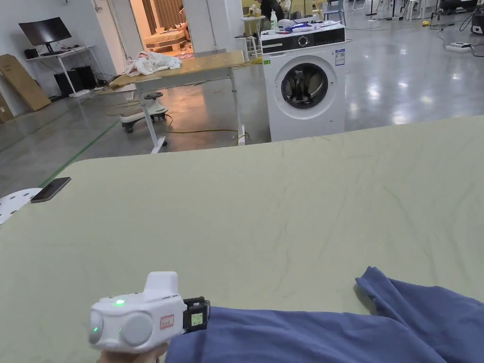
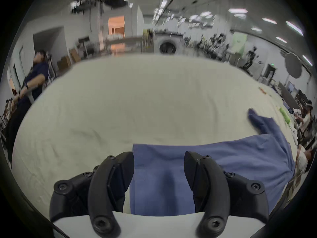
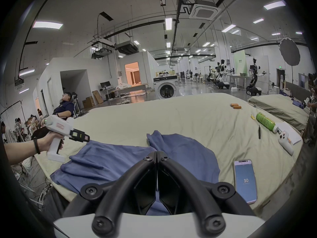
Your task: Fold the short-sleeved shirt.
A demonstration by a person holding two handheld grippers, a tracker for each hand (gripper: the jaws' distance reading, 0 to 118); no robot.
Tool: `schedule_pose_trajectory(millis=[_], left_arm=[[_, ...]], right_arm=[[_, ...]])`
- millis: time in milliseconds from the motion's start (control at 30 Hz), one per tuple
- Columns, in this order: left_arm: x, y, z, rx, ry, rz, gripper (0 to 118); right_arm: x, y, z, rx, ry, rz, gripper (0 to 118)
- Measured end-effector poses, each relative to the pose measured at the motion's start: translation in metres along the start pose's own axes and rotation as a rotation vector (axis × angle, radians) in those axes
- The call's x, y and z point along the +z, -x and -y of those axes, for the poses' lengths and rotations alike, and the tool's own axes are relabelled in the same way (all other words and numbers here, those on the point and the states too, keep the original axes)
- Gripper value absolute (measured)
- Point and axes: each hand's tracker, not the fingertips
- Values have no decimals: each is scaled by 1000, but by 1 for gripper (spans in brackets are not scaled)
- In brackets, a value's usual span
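Head view: I see the left gripper (image 1: 201, 315) at the lower left of the frame, its white body held in a hand (image 1: 134, 354) at the bottom edge. Its black front end sits at the edge of the blue shirt (image 1: 331, 335), which lies along the bottom of the frame on the pale green sheet (image 1: 283, 212). One sleeve points up at the lower right. A dark phone (image 1: 51, 189) lies at the sheet's left edge. A washing machine (image 1: 305, 85) stands beyond the sheet, upper centre.

Left gripper view: I read the left gripper's jaws as spread wide apart, at the bottom centre. The shirt's corner lies flat between them, and I cannot tell whether either jaw touches it. The picture is motion-blurred.

Right gripper view: I read the right gripper (image 3: 157, 153) as closed, jaw tips together at the lower centre of the frame. Shirt fabric shows behind and below the tips; I cannot tell whether cloth is pinched. A lit phone (image 3: 245, 181) lies at the lower right, just beside the shirt. A green bottle (image 3: 265, 121) lies at the right.
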Motion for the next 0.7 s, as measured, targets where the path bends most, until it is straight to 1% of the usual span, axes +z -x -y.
schedule_pose_trajectory(millis=[33,67,133,200,233,267,367,433,467,500,533,600,633,700], left_arm=[[-11,4,1,9,42,-25,64],[-22,5,1,-2,45,-53,64],[-36,7,1,5,51,-62,62],[-47,10,3,46,93,-26,58],[-48,8,3,42,87,-49,57],[-48,7,2,29,76,-64,53],[-42,0,3,-28,85,-74,34],[-42,-3,4,-49,85,-85,19],[-42,-6,5,-75,84,-90,10],[-42,-10,6,-117,83,-98,1],[-44,-14,7,-124,91,-97,1],[-47,-22,7,-150,102,-115,0],[-48,-22,7,-173,110,-106,0],[-48,-23,4,-201,143,-94,0]], right_arm=[[1,-1,2,-3,4,6,0],[1,-3,4,-4,14,14,0],[3,-7,7,-2,35,25,0],[3,-12,10,8,57,38,0],[3,-14,12,12,68,44,0],[2,-16,13,13,79,53,0],[-4,-17,14,6,96,58,0],[-16,-19,9,3,113,42,0],[-26,-20,2,9,126,20,0],[-39,-19,-10,39,131,-10,7],[-49,-19,-19,64,135,-25,23],[-84,-26,-45,138,189,12,73],[-102,-30,-53,176,217,21,81],[-145,-41,-68,256,233,26,81]])
